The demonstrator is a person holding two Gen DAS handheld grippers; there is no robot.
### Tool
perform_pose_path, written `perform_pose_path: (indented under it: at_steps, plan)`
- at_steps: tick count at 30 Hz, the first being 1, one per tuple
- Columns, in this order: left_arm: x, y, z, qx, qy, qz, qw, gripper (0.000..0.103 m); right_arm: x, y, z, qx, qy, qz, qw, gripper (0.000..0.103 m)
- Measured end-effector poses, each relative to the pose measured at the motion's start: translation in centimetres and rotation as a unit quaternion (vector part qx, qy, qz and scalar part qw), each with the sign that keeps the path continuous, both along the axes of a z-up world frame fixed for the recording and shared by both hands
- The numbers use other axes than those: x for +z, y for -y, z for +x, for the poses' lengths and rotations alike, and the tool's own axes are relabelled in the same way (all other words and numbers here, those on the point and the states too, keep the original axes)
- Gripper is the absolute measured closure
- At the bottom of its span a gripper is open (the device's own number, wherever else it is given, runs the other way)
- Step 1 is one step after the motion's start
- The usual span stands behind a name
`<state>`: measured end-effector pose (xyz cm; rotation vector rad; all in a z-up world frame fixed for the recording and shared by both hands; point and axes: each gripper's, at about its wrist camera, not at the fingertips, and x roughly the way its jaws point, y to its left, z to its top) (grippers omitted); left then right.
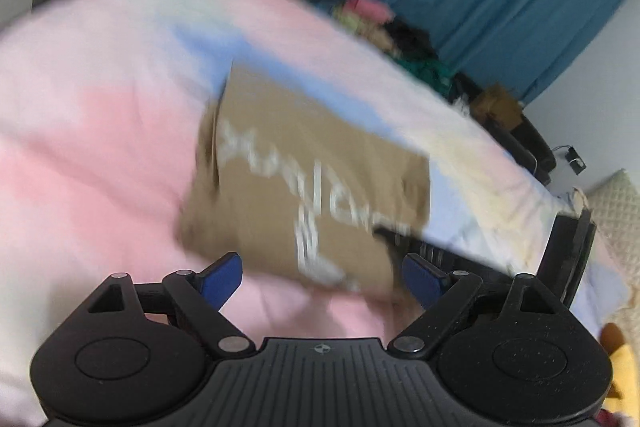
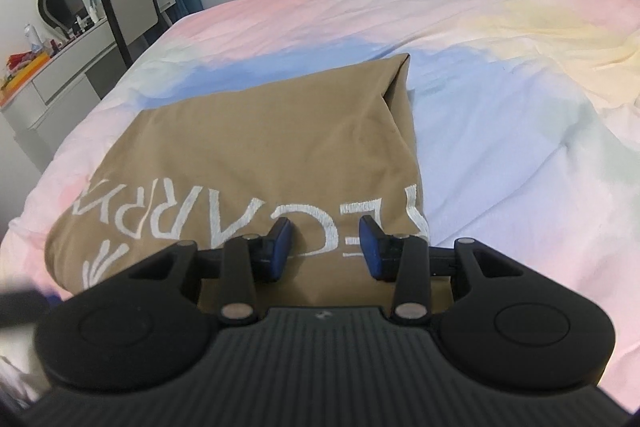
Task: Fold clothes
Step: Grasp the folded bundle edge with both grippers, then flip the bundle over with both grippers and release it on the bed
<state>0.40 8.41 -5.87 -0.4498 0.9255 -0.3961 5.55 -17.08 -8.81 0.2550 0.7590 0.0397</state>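
Fingers of the left gripper (image 1: 322, 277) stand wide apart in the left wrist view, low in the frame, and nothing is between them. Past them, in the middle of the frame, lies the tan shirt (image 1: 304, 171) with white letters, on the pink and blue bed (image 1: 100, 107). This picture is blurry, so the shirt's edges are hard to see. At the right side, a black shape that may be the right gripper (image 1: 568, 259) shows, but I cannot tell more. A pile (image 1: 384, 23) of other clothes sits at the upper right.

Now the right wrist view, which is sharp. The right gripper's fingers (image 2: 280, 247) sit half closed at the lower middle, right over the shirt's near edge, beside its right corner (image 2: 416, 223). A bit of cloth lies between the blue pads, but I cannot tell if they pinch it. The shirt is already folded narrow, with its far tip (image 2: 402, 67) near the upper middle.

I think the step is to grab the near edge with both grippers. To do it well, the left one should go to the shirt's lower left corner (image 2: 64, 255), close on all the layers, and then both should lift together so the fold stays straight.
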Motion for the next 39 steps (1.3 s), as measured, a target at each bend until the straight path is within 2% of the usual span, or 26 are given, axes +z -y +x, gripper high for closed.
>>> perform_pose_path:
  at_steps: [5, 8, 11, 15, 16, 18, 20, 23, 24, 25, 28, 32, 36, 39]
  plan:
    - [-2.5, -1.1, 1.9, 0.04, -0.022, -0.041, 0.9981, 0.015, 0.0, -0.1, -0.2, -0.003, 0.001, -0.001, 1.0, 0.063]
    - [-3.6, -2.7, 3.6, 0.064, -0.029, -0.107, 0.9918, 0.019, 0.0, 0.0, -0.1, -0.004, 0.001, 0.003, 1.0, 0.063]
    - [-3.0, -3.5, 3.7, 0.065, 0.01, -0.162, 0.9846, 0.022, -0.1, 0.3, -0.1, -0.009, 0.003, 0.015, 1.0, 0.063]
    - [-2.6, -2.7, 3.1, 0.056, 0.035, -0.136, 0.9885, 0.022, -0.3, 1.2, -0.2, -0.023, 0.002, 0.049, 0.999, 0.063]
    - [-2.9, -2.6, 3.2, 0.062, 0.028, -0.128, 0.9895, 0.024, -0.3, 1.3, -0.2, -0.027, 0.002, 0.057, 0.998, 0.063]
    - [-3.6, -2.6, 3.7, 0.075, 0.011, -0.112, 0.9908, 0.036, -0.2, 1.6, -0.2, -0.035, 0.003, 0.072, 0.997, 0.062]
    - [-4.3, -3.4, 4.2, 0.094, -0.005, -0.123, 0.988, 0.05, 0.0, 2.0, -0.2, -0.042, 0.001, 0.095, 0.995, 0.061]
    - [-5.0, -4.2, 4.4, 0.11, -0.018, -0.139, 0.984, 0.06, 0.8, 2.8, -0.5, -0.039, 0.013, 0.148, 0.988, 0.04]
    - [-5.0, -4.2, 4.3, 0.11, -0.016, -0.141, 0.9838, 0.062, 1.2, 3.1, -0.8, -0.038, 0.021, 0.168, 0.985, 0.024]
    - [-4.9, -4.2, 4.2, 0.11, -0.009, -0.139, 0.9842, 0.064, 1.5, 3.3, -1.1, -0.038, 0.032, 0.191, 0.98, 0.016]
    - [-4.4, -3.9, 3.9, 0.108, 0.013, -0.135, 0.9849, 0.069, 2.2, 3.6, -2.2, -0.022, 0.041, 0.295, 0.954, 0.017]
    - [-3.9, -4.0, 3.3, 0.11, 0.036, -0.155, 0.981, 0.073, 0.6, 3.3, -3.3, -0.008, -0.004, 0.437, 0.899, 0.017]
    - [-3.8, -3.9, 2.8, 0.118, 0.041, -0.178, 0.9761, 0.075, -1.9, 3.1, -3.7, -0.03, -0.039, 0.513, 0.857, 0.017]
    - [-3.7, -4.0, 3.0, 0.121, 0.041, -0.184, 0.9746, 0.076, -3.2, 3.6, -4.3, -0.063, -0.052, 0.575, 0.814, 0.017]
